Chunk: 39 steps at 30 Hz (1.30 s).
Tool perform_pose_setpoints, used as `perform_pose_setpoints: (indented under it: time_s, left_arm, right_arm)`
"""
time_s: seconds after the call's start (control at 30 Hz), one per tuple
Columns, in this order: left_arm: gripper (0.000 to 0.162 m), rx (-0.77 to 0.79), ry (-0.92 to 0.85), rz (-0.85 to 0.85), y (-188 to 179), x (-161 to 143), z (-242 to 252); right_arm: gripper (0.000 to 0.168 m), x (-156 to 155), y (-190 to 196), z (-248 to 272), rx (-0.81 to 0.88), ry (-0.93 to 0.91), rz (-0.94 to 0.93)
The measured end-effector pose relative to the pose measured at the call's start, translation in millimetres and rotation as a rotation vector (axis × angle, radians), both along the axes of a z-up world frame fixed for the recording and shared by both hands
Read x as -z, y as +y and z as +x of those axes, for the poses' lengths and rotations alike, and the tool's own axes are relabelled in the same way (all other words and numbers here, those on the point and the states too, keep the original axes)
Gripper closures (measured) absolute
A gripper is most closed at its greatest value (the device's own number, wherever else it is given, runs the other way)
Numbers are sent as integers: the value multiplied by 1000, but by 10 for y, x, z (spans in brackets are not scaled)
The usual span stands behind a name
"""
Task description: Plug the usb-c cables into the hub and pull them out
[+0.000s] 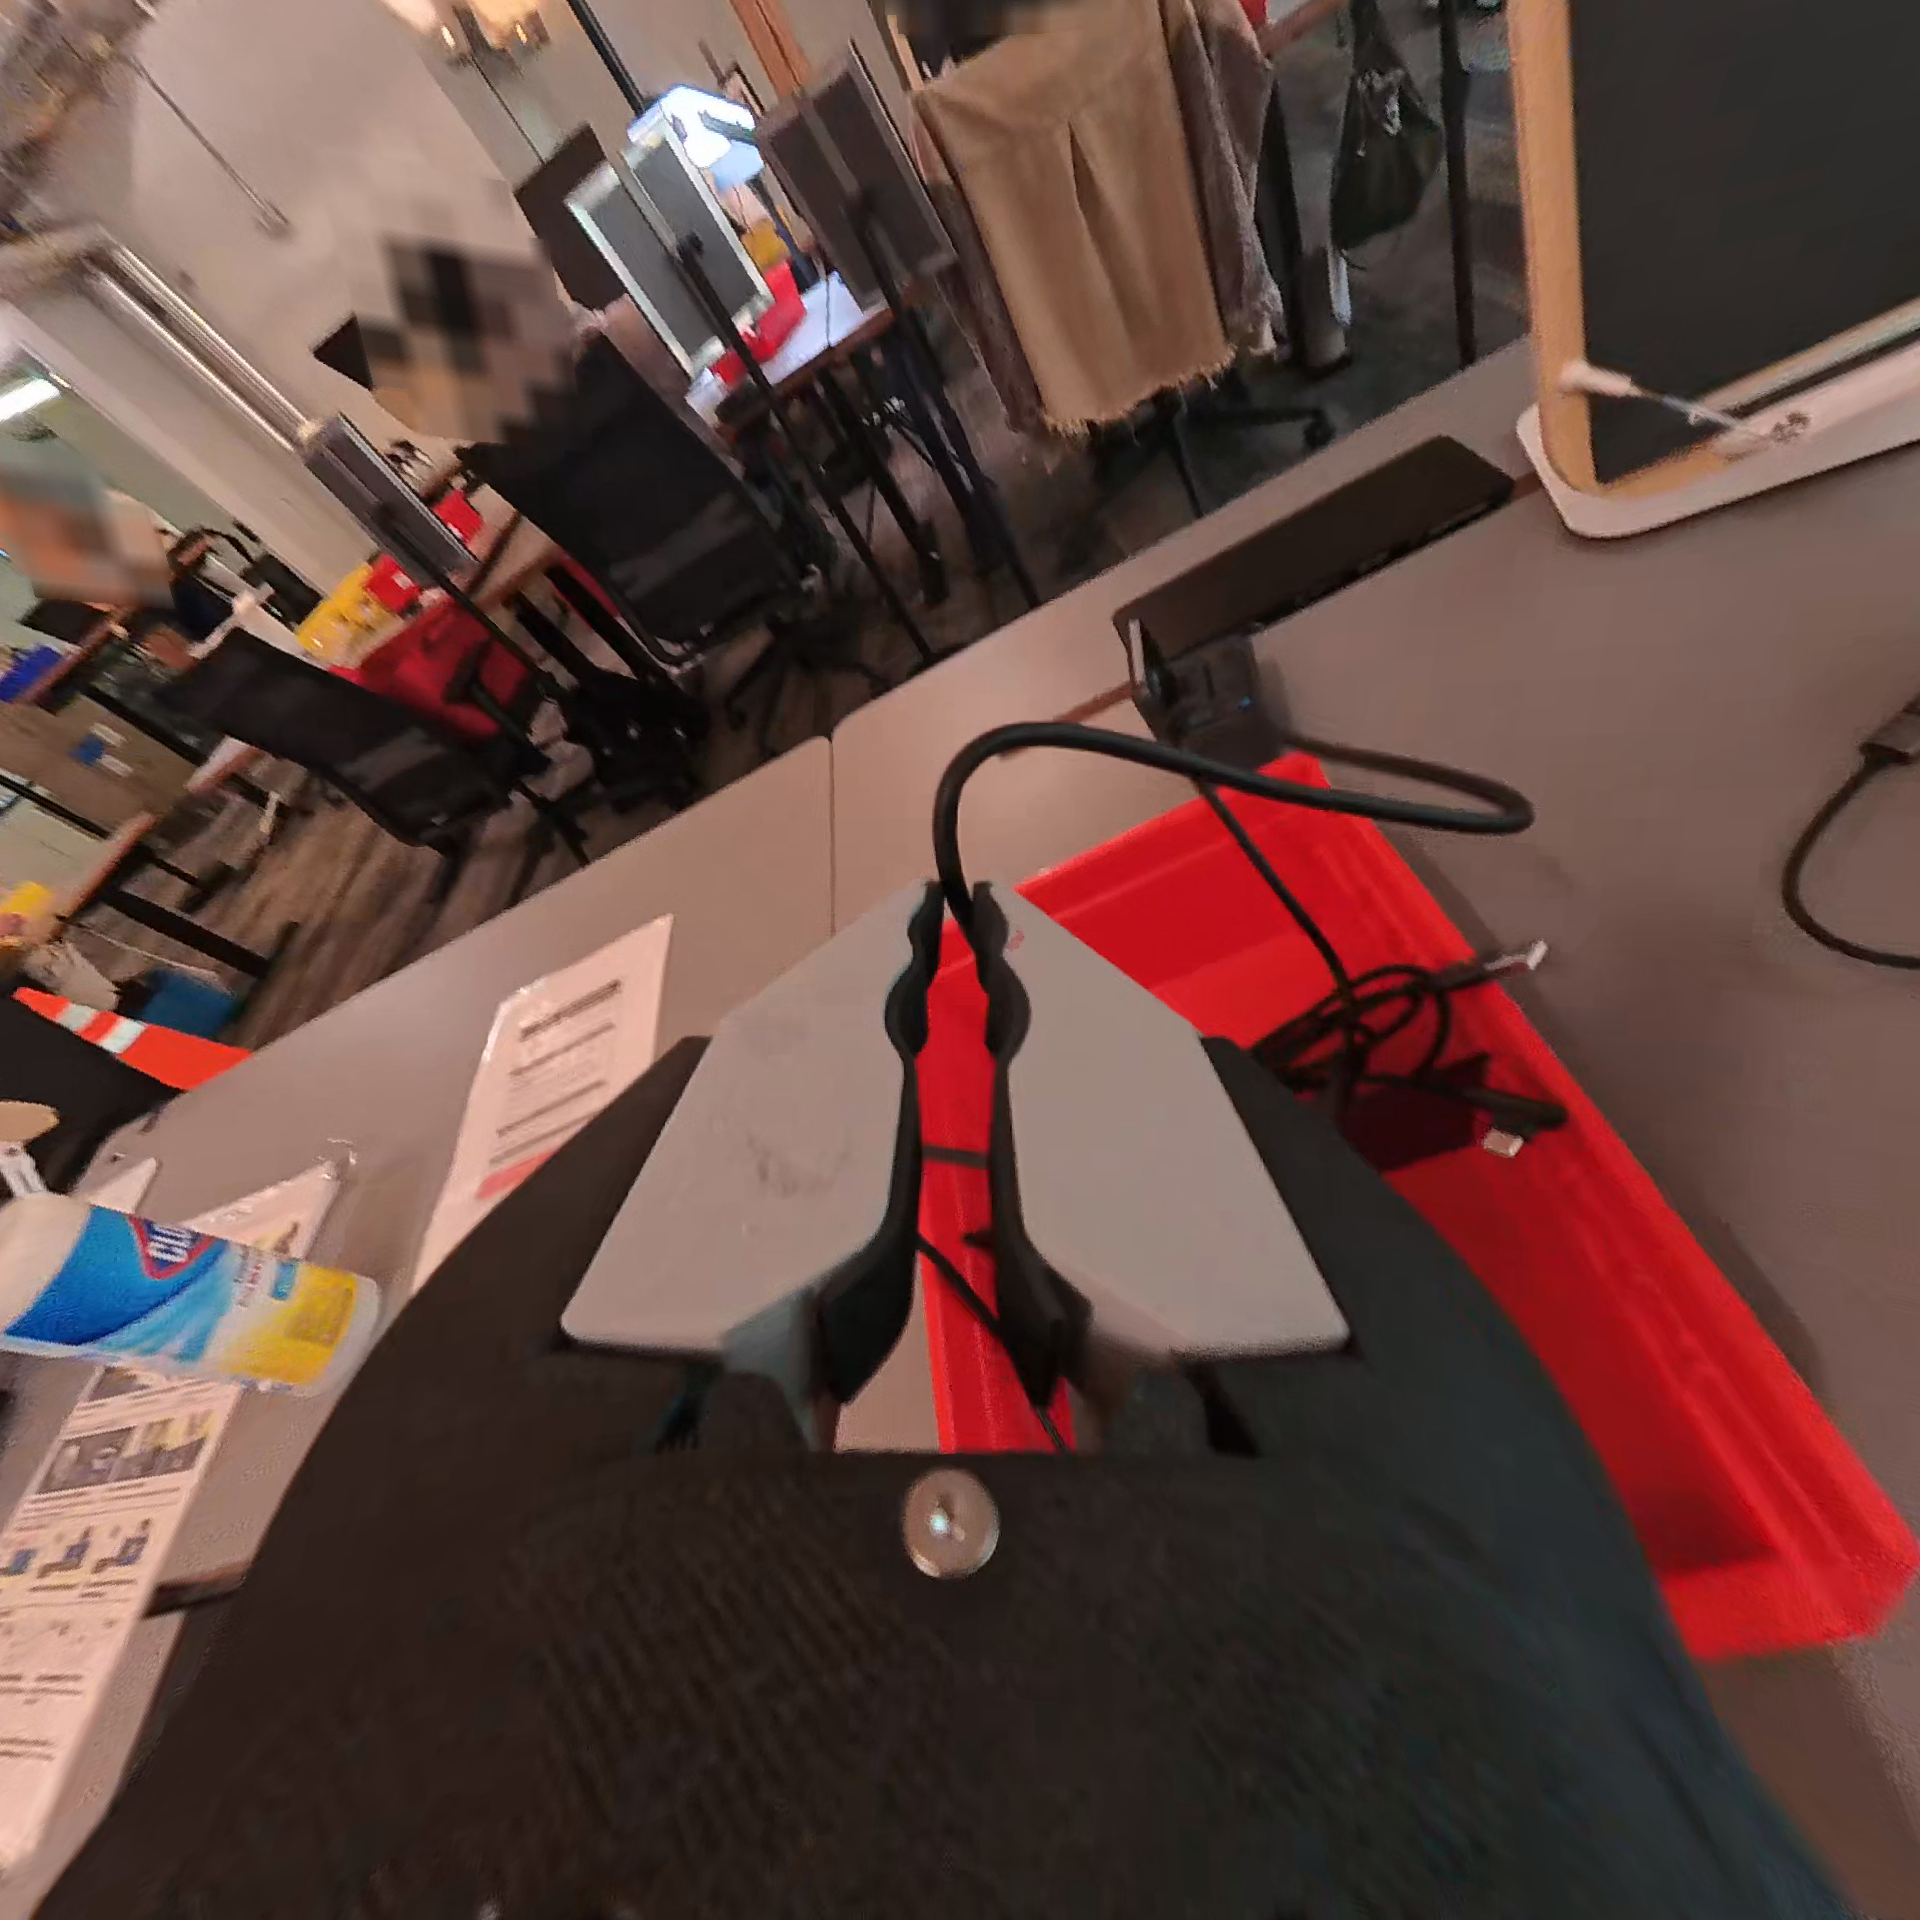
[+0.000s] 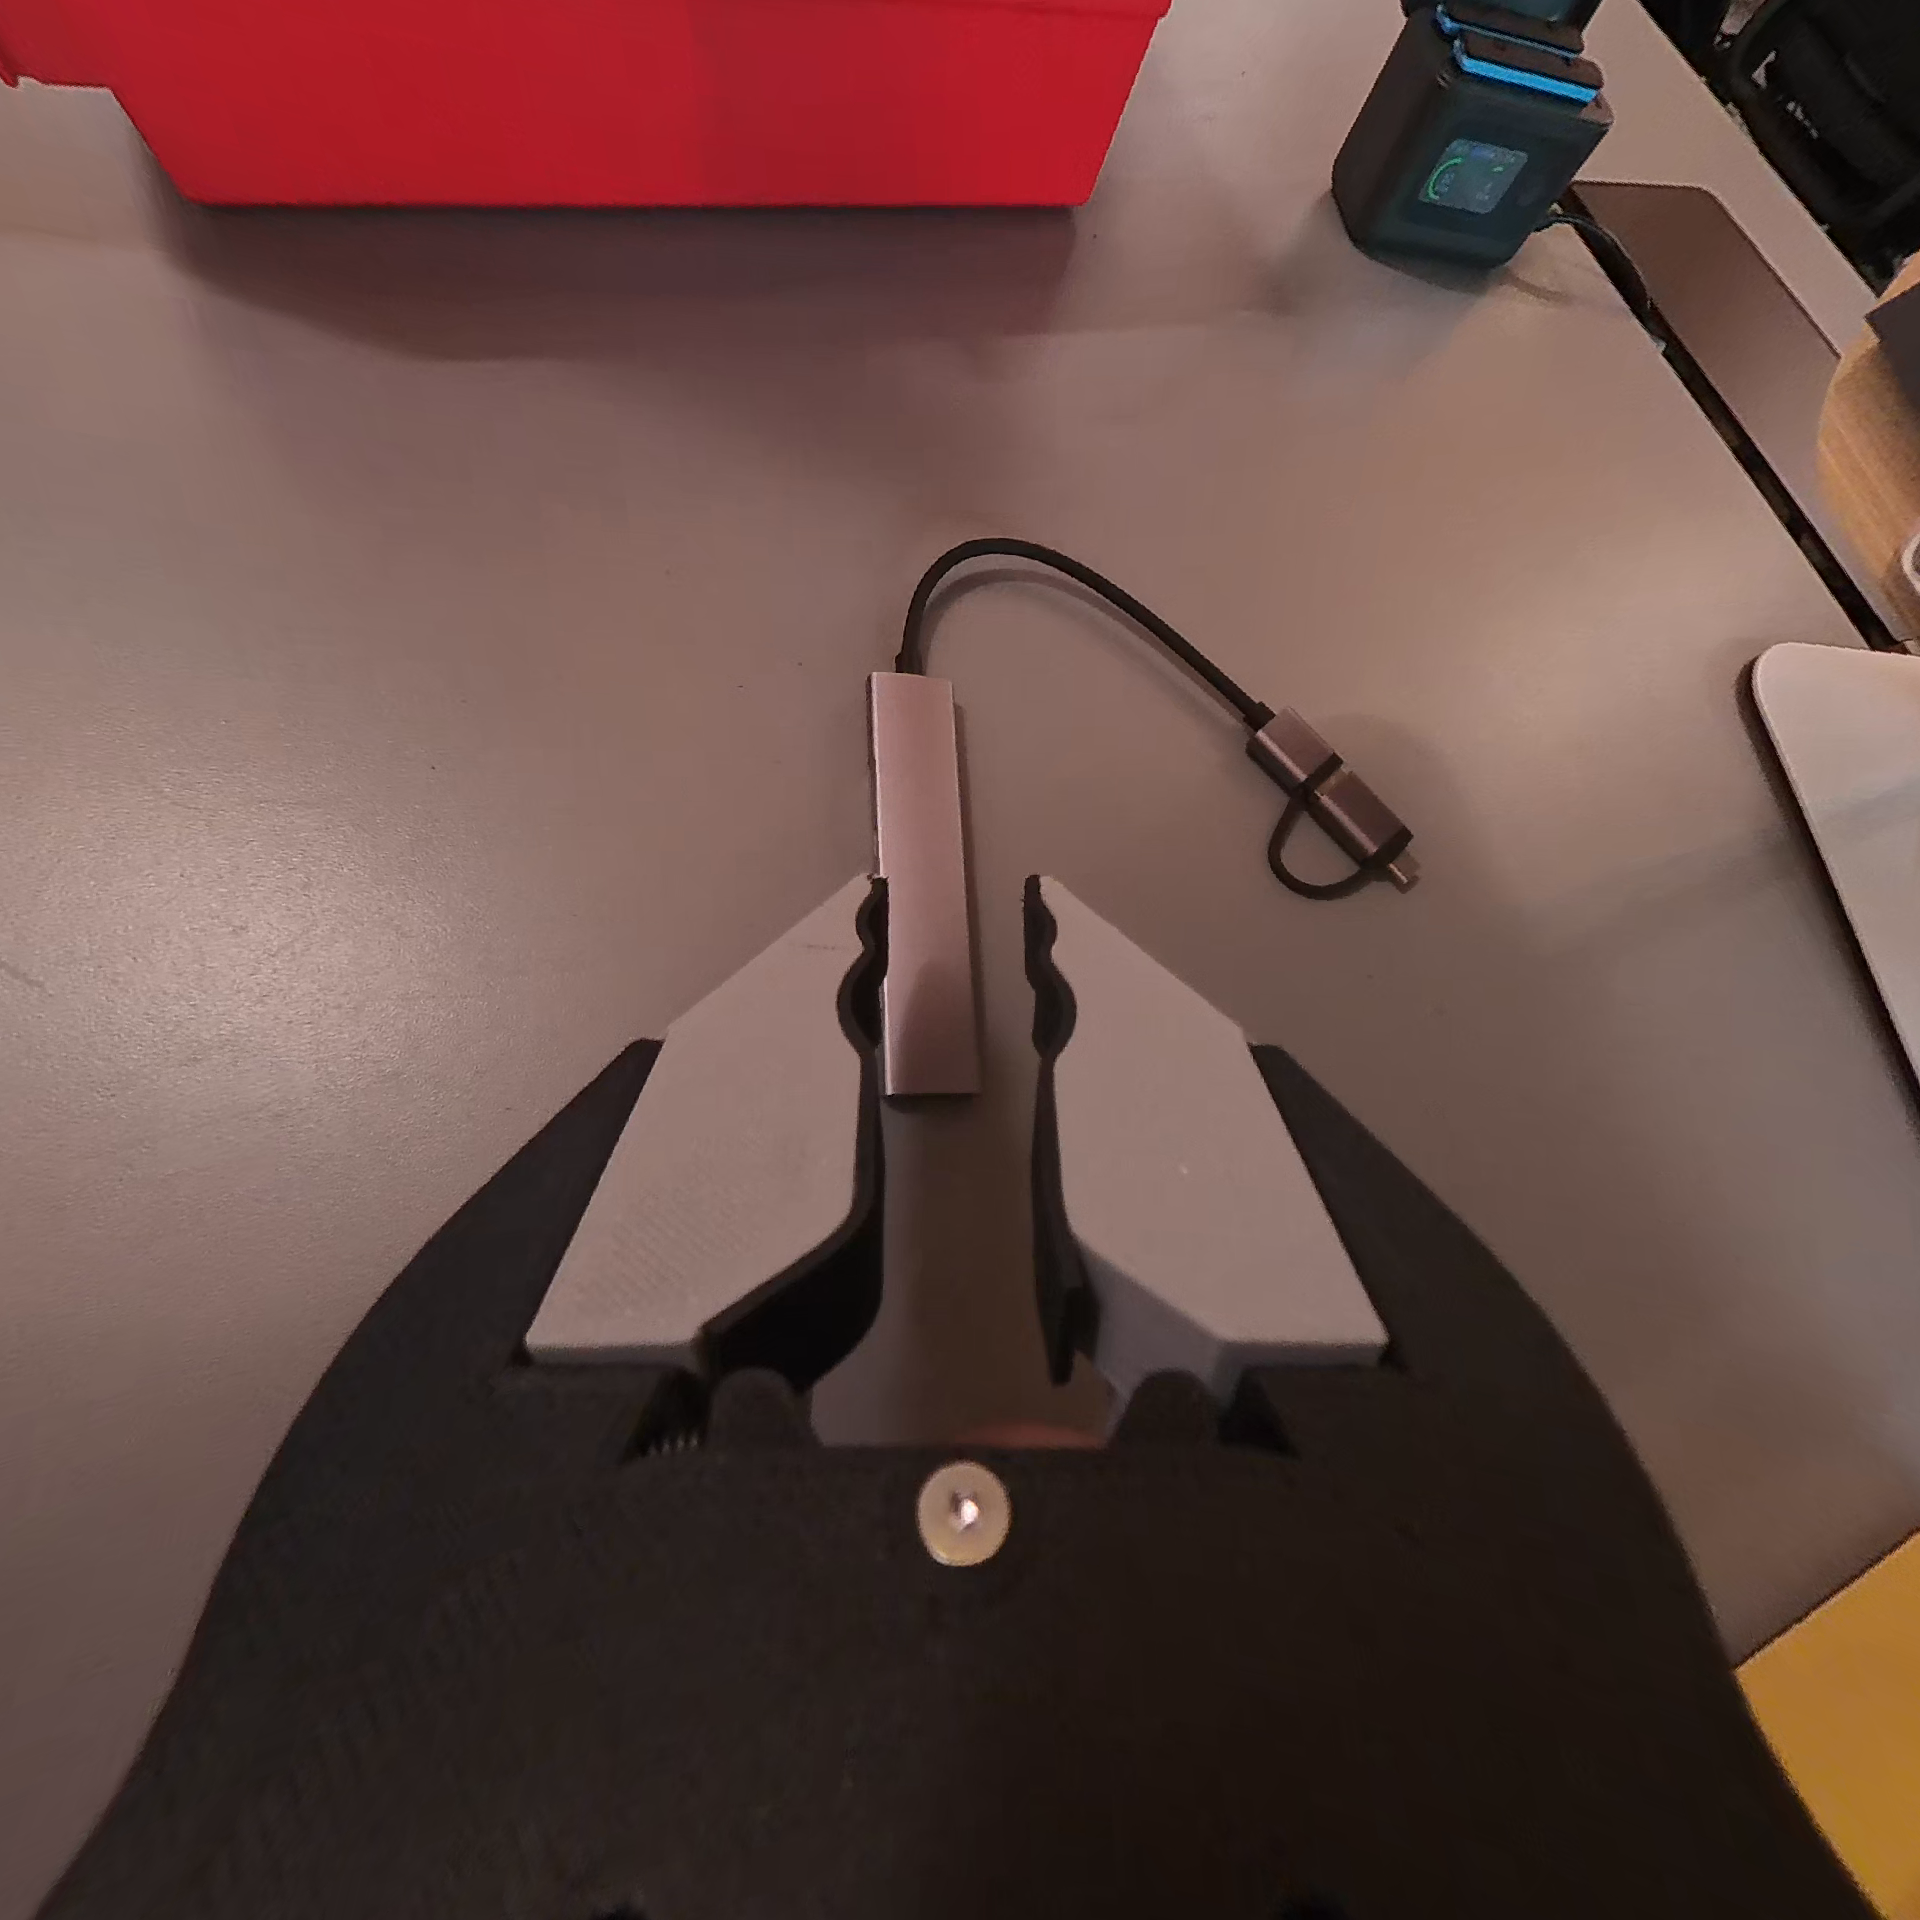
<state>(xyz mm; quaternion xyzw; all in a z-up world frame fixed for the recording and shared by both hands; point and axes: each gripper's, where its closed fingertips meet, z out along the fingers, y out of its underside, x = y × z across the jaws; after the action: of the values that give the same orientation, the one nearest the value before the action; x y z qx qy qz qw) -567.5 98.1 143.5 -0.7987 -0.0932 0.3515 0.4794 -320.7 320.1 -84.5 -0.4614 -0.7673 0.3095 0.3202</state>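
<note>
The left hand-held gripper (image 1: 961, 914) pinches a black usb-c cable (image 1: 1226, 774) lifted above the red bin (image 1: 1538, 1299), while the right hand-held gripper (image 2: 956, 894) straddles, jaws parted, the hub (image 2: 925, 894) on the bench (image 2: 416, 623), seemingly to steady it for plugging.

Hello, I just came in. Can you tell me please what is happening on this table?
A person works with two handheld tools. The left tool is shut on a black cable and holds it above the red bin, where more cables lie. The right tool is open around the grey hub, which lies flat on the table. Nothing is plugged into the hub yet.
</note>
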Motion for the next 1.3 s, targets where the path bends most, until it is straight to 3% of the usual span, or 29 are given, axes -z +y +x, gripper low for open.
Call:
perform_pose_setpoints:
  time_s: [0.17, 0.23, 0.63, 0.83, 0.97, 1.1, 1.3]
  left_arm:
    - [155, 10, -84, -58, -76, 441, 76]
    - [141, 10, -107, -83, -137, 570, 109]
    - [130, -61, -130, -134, -656, 723, 150]
    - [152, 94, -276, -194, -441, 1178, 380]
    - [139, 301, -523, -380, -266, 1655, 889]
    - [127, 430, -659, -459, -324, 1667, 1130]
    - [130, 374, -604, -453, -517, 1362, 852]
  right_arm:
    - [145, 20, -8, 1, -4, -7, 16]
    - [145, 23, -8, -1, -3, -8, 13]
    - [145, 76, 7, -5, 2, -26, 17]
    - [145, 114, -18, -7, -8, -39, 33]
    - [145, 148, 11, -2, 2, -50, 36]
    - [145, 144, 20, -5, 3, -51, 23]
    - [145, 127, 3, -3, -5, -47, 34]
